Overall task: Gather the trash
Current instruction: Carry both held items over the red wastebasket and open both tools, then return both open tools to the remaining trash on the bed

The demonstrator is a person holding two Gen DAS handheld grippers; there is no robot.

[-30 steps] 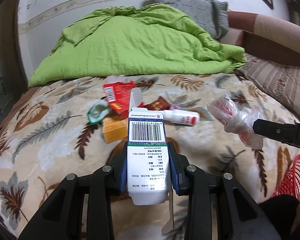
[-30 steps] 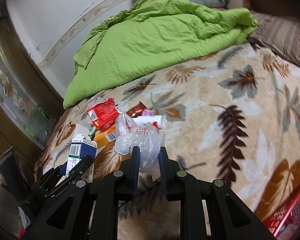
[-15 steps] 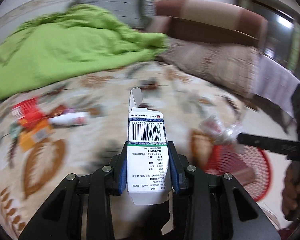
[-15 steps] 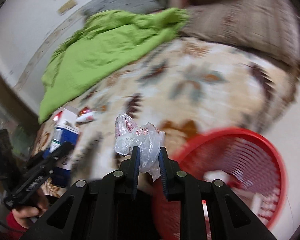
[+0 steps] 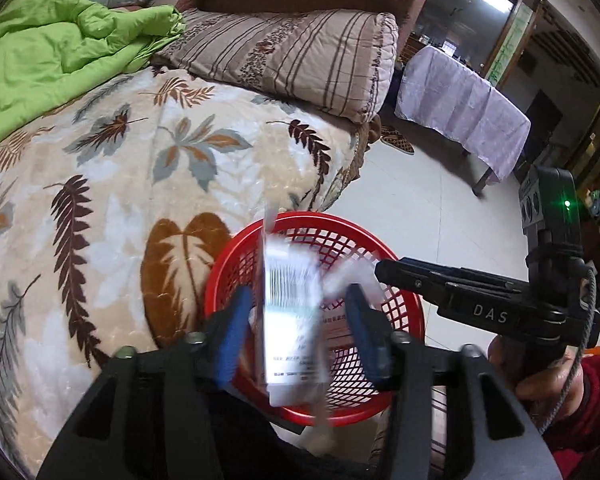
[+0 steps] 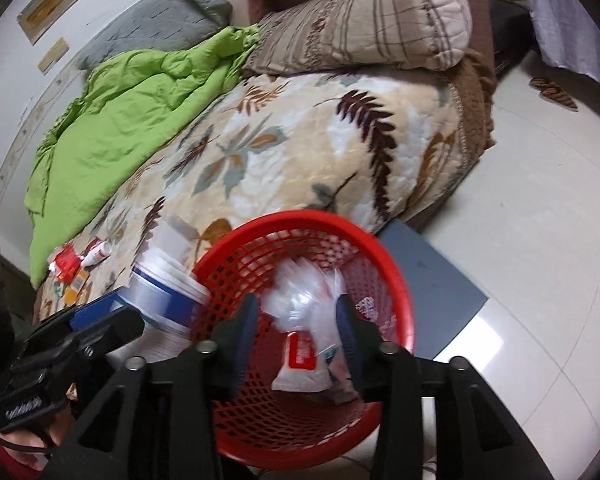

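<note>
A red mesh basket (image 5: 364,256) stands on the floor beside the bed; it also shows in the right wrist view (image 6: 396,280). My left gripper (image 5: 296,328) is open above it, and the white and blue carton (image 5: 292,320), blurred, is loose between its jaws. In the right wrist view the carton (image 6: 160,296) hangs at the basket's left rim. My right gripper (image 6: 296,332) is open over the basket, and the crumpled clear plastic bag (image 6: 304,320) is blurred between its jaws.
The leaf-patterned blanket (image 5: 140,168) covers the bed, with a green quilt (image 5: 52,52) and a striped pillow (image 5: 300,56) behind. Several pieces of trash (image 6: 76,264) lie at the bed's far left. A grey mat (image 6: 432,276) lies under the basket on the tiled floor.
Both grippers swung from the bed to above the red basket. Both sets of jaws opened, letting go of the carton and the plastic bag, which are dropping.
</note>
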